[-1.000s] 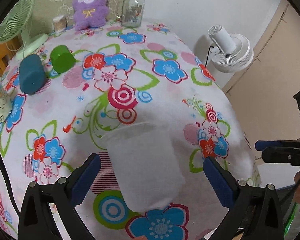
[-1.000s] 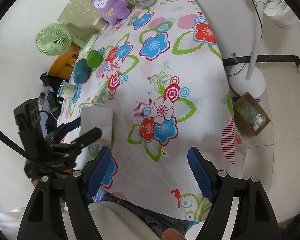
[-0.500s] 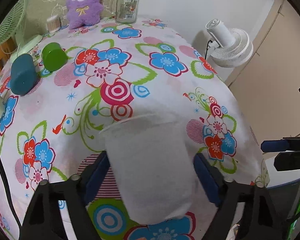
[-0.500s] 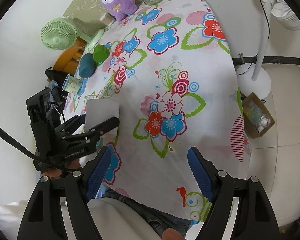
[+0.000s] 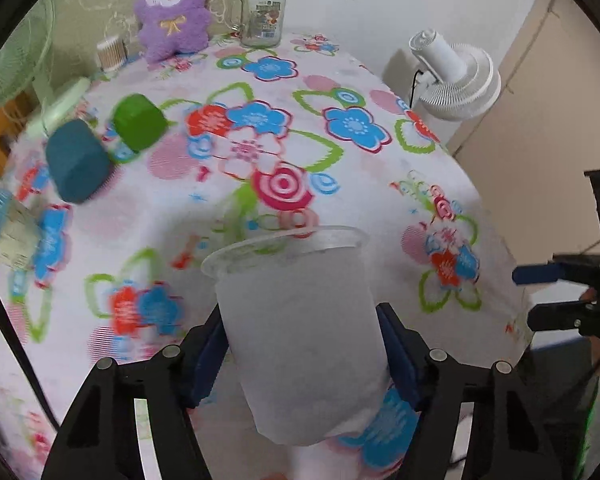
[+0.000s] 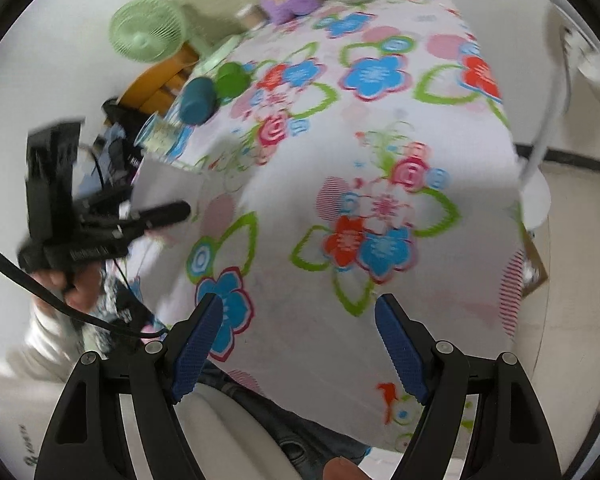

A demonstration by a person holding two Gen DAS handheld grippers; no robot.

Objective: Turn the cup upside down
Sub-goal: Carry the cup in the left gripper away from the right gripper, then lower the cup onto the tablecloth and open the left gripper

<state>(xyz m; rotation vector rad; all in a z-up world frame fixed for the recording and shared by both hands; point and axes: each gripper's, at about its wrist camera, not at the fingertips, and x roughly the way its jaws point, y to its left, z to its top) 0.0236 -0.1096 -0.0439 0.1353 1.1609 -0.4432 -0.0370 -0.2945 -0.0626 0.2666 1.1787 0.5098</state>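
A frosted translucent plastic cup (image 5: 304, 332) stands rim up between the blue pads of my left gripper (image 5: 302, 360), which is shut on its lower body and holds it above the flowered tablecloth (image 5: 260, 152). In the right wrist view the cup (image 6: 168, 196) is a blurred pale shape in the left gripper (image 6: 156, 220) at the left. My right gripper (image 6: 296, 344) is open and empty over the table's near edge. It also shows in the left wrist view (image 5: 556, 296) at the far right.
A teal cup (image 5: 76, 166) and a green cup (image 5: 138, 122) lie on the table's left. A purple plush toy (image 5: 172, 8), a glass jar (image 5: 262, 14) and a small container (image 5: 110, 54) stand at the back. A white fan (image 5: 456, 76) stands beyond the right edge.
My left gripper has closed on the cup and lifted it off the tablecloth. The right gripper has stayed open and shifted a little; both views are blurred by motion.
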